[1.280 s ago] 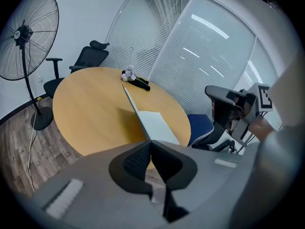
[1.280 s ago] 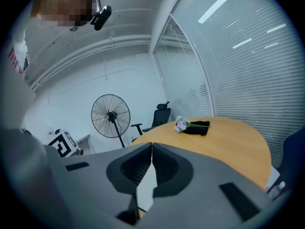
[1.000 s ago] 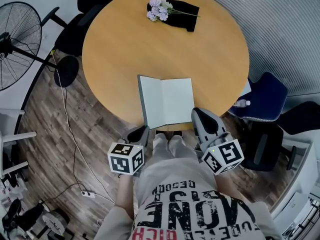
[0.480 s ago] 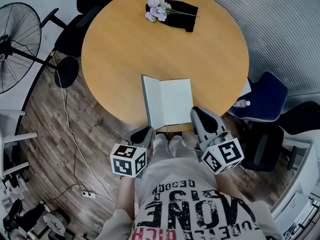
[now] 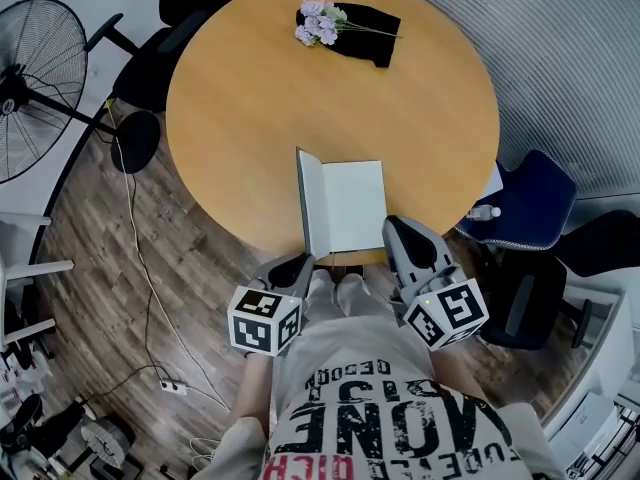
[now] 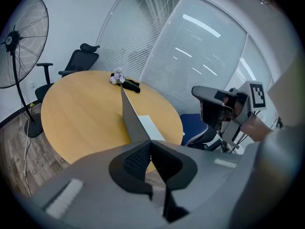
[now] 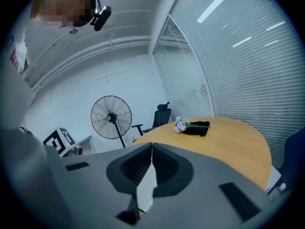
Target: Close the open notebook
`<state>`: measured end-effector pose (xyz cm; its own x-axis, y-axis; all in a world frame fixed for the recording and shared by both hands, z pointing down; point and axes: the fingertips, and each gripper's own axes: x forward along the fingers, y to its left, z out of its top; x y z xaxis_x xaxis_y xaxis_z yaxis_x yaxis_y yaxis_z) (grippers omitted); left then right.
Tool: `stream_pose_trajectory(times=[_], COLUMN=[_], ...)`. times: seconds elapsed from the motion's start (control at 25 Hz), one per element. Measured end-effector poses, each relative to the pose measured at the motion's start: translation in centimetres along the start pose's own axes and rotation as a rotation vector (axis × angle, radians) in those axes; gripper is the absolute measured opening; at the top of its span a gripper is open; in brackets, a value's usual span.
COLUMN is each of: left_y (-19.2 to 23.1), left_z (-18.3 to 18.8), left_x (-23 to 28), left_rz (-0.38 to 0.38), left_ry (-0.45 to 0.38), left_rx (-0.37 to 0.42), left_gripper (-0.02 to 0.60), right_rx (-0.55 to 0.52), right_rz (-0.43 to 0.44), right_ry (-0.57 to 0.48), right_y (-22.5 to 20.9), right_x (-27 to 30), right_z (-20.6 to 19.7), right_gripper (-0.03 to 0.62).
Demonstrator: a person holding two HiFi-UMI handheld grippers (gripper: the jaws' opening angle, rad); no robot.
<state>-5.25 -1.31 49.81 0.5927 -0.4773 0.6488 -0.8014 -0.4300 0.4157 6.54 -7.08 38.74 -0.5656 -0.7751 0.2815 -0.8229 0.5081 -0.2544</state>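
The notebook (image 5: 352, 206) lies at the near edge of the round wooden table (image 5: 250, 108), white right page up. Its grey left cover (image 5: 307, 206) stands nearly upright. My left gripper (image 5: 300, 265) is at the cover's near corner, shut on it. In the left gripper view the cover (image 6: 131, 120) rises straight out of the closed tips of the left gripper (image 6: 151, 143), with the white page (image 6: 150, 126) beyond. My right gripper (image 5: 392, 226) rests at the notebook's near right corner, jaws shut. In the right gripper view, a white sliver shows below the tips of the right gripper (image 7: 152, 147).
Purple flowers (image 5: 318, 23) lie on a black cloth (image 5: 372, 18) at the table's far side. A standing fan (image 5: 35, 78) and a black chair (image 5: 150, 63) are on the left. On the right a blue chair (image 5: 530, 203) holds a bottle (image 5: 483, 209).
The notebook's left cover has swung up and rightward, from lying flat to nearly upright. My left gripper moved right with it. The right gripper stayed put.
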Motion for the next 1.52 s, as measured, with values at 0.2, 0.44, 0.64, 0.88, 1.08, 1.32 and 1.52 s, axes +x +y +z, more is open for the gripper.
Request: stream_pose_trajectory(times=[0.2, 0.44, 0.64, 0.88, 1.08, 1.32, 1.52], left_y=[-0.4, -1.1, -1.9, -2.8, -3.8, -4.6, -5.1], left_z=[-0.1, 0.0, 0.0, 0.0, 0.1, 0.2, 0.4], left_x=[0.0, 0.2, 0.7, 1.3, 1.8, 2.4, 3.1], left_rz=[-0.002, -0.008, -0.022, -0.031, -0.034, -0.035, -0.035], left_ry=[0.003, -0.002, 0.000, 0.002, 0.002, 0.005, 0.012], left_rx=[0.007, 0.005, 0.009, 0.021, 0.025, 0.035, 0.036], left_gripper=[0.018, 0.018, 0.018, 0.018, 0.018, 0.018, 0.018], right_rx=[0.000, -0.002, 0.003, 0.007, 0.010, 0.006, 0.006], right_rz=[0.005, 0.006, 0.000, -0.011, -0.017, -0.011, -0.007], right_ry=[-0.006, -0.010, -0.012, -0.015, -0.020, -0.024, -0.022], right_y=[0.0, -0.1, -0.4, -1.1, -2.0, -2.7, -3.6], right_x=[-0.2, -0.5, -0.8, -1.6, -2.5, -3.1, -3.3], right_z=[0.1, 0.5, 0.3, 0.2, 0.3, 0.6, 0.7], right_gripper=[0.012, 0.012, 0.012, 0.012, 0.012, 0.012, 0.012])
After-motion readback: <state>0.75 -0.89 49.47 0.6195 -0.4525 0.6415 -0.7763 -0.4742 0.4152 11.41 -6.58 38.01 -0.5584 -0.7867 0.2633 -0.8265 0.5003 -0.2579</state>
